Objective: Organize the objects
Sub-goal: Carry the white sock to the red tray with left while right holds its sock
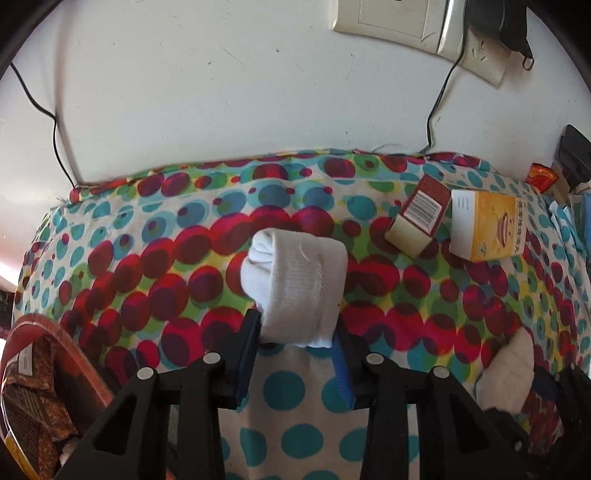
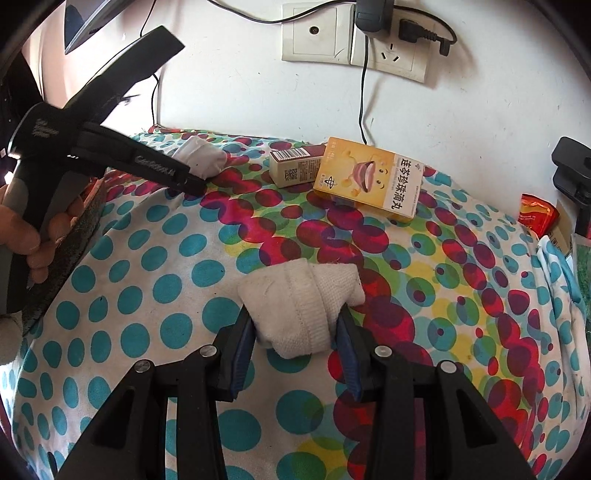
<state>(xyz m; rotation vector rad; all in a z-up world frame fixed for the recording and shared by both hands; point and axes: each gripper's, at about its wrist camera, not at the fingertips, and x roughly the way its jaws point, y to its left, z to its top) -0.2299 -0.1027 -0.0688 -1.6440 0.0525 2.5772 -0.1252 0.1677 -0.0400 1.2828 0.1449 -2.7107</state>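
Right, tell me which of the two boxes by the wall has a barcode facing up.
The smaller cream-and-maroon box, left of the yellow box with the cartoon face; its white barcode panel faces up.

Polka-dot cloth [image 2: 155,280], white wall [image 1: 221,92], wall socket plates [image 2: 321,35], plugged charger [image 2: 371,16], black cables [image 1: 439,96]

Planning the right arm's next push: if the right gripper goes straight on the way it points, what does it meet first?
Right gripper already clamps a rolled white sock. Beyond lies bare dotted cloth, then probably the yellow box, though depth is unclear.
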